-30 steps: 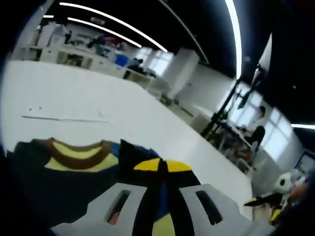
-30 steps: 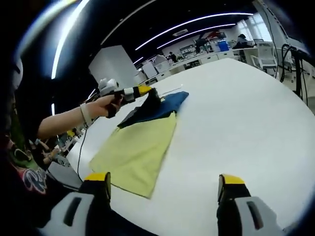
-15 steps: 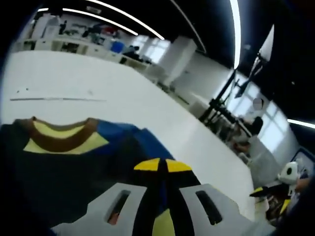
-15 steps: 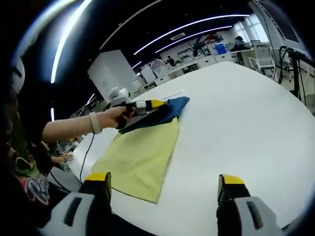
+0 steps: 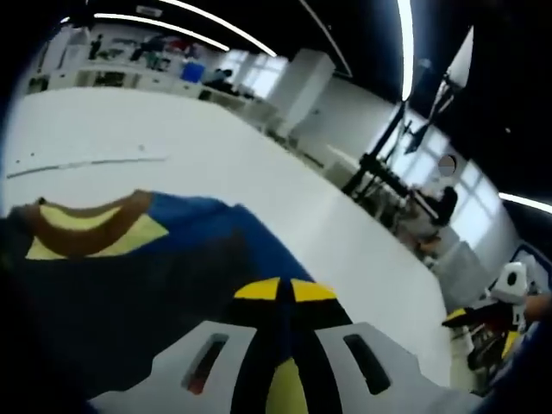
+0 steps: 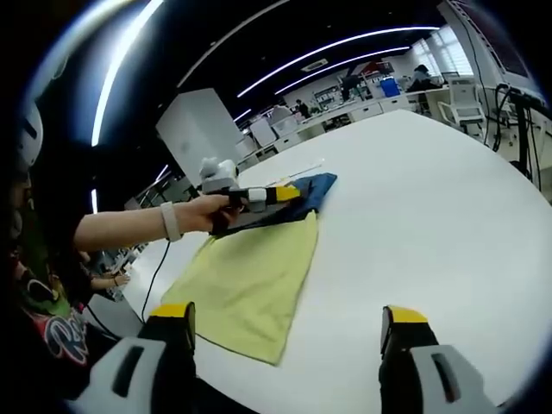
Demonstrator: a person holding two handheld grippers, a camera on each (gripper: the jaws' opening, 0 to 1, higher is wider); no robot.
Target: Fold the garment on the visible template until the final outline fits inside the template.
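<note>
The garment (image 6: 259, 267) lies on the white counter (image 6: 431, 224), well out from the right gripper (image 6: 289, 323) and toward the left side of its view. Its near part is a flat yellow panel; its far part is dark blue, with a brown and yellow collar (image 5: 82, 228) in the left gripper view. The left gripper (image 6: 280, 194) sits low over the blue part, jaws together with dark fabric pinched between the yellow tips, so it appears to be clamped on a blue edge and carrying or pressing it over the garment. The right gripper stands wide apart with nothing between its jaws, hovering over bare counter short of the yellow panel. A thin pale line (image 5: 86, 164) runs across the counter beyond the collar; whether it belongs to the template cannot be told, and no template outline can be made out around the garment. Judgement: folding is under way at the blue end only. The yellow panel is spread at full length and unfolded, so at least one further fold seems needed. Fit inside the template cannot be confirmed. The garment remains wholly in sight on the counter.
</note>
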